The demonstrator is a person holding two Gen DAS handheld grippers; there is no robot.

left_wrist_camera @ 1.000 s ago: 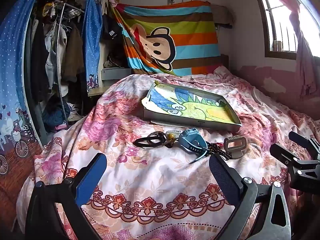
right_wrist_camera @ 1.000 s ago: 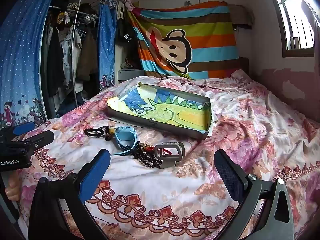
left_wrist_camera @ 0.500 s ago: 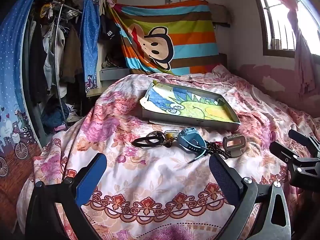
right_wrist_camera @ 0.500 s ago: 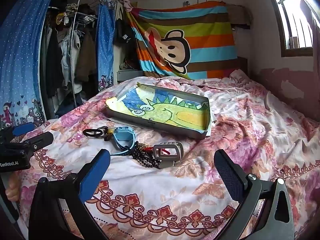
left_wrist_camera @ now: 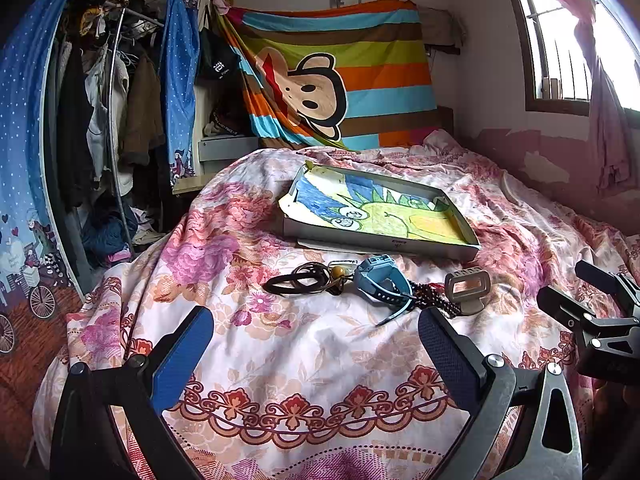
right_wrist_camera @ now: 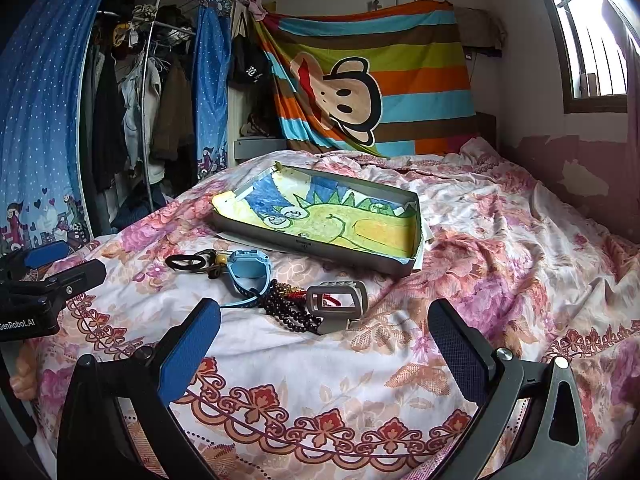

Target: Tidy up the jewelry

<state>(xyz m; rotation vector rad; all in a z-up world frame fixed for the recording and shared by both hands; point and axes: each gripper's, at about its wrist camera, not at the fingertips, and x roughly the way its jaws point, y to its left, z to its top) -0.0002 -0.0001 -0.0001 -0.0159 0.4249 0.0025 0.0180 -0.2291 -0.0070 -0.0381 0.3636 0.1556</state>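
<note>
A row of pieces lies on the floral bedspread: black hair ties [left_wrist_camera: 298,282] [right_wrist_camera: 188,261], a blue watch [left_wrist_camera: 382,282] [right_wrist_camera: 250,270], a dark bead bracelet [left_wrist_camera: 434,298] [right_wrist_camera: 290,312] and a grey watch [left_wrist_camera: 466,288] [right_wrist_camera: 336,304]. Behind them sits a grey tray [left_wrist_camera: 384,242] [right_wrist_camera: 320,250] lined with a crayon drawing. My left gripper [left_wrist_camera: 316,344] is open, short of the blue watch. My right gripper [right_wrist_camera: 324,334] is open too, just before the beads and grey watch. Neither holds anything.
The bed drops off at the left toward a clothes rack [left_wrist_camera: 112,120] and blue curtain [right_wrist_camera: 40,120]. A striped monkey blanket [left_wrist_camera: 340,76] hangs at the head. A window [left_wrist_camera: 560,40] and pink wall bound the right side. Crumpled bedspread [right_wrist_camera: 520,260] spreads right of the tray.
Both views have shifted only slightly, the pieces sitting a touch lower and nearer. Both grippers stay open and nothing on the bed has moved.
</note>
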